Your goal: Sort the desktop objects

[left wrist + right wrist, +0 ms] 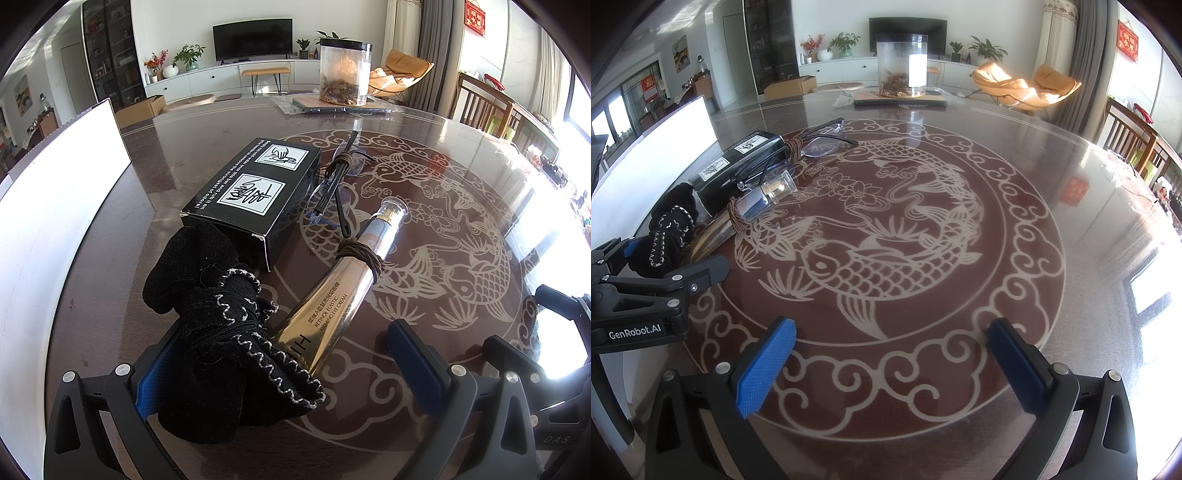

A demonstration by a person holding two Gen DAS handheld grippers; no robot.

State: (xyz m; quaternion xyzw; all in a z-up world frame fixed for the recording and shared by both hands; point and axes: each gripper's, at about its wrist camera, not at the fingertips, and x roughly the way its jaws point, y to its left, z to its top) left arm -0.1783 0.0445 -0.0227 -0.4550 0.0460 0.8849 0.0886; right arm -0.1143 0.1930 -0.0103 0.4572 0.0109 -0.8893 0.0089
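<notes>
From the left wrist view I find my left tongs (284, 354) spread wide at the bottom of the frame, gripping nothing. A black cloth pouch (221, 317) with white zigzag stitching lies between the blue pads, over the left pad (147, 384) and resting against it; the right pad (417, 362) stands clear of everything. Just right of the pouch, a gold eye-cream tube (343, 284) runs diagonally from lower centre toward the middle of the frame, its clear cap (393, 206) pointing away from me and a brown cord (364, 258) wound around its middle. Above the pouch, at centre left, a black box (255, 192) with two white label squares lies flat on the worktop (461, 155). A pair of clear glasses (332, 192) with black temples, also tied with brown cord, lies just beside the right edge of the box.

From the right wrist view my right tongs (892, 358) are likewise spread wide and empty, low in the frame over the fish pattern on the worktop, well apart from the objects, which cluster at the left of that frame. A clear jar (345, 74) with dark contents stands at the far edge of the worktop, top centre.
</notes>
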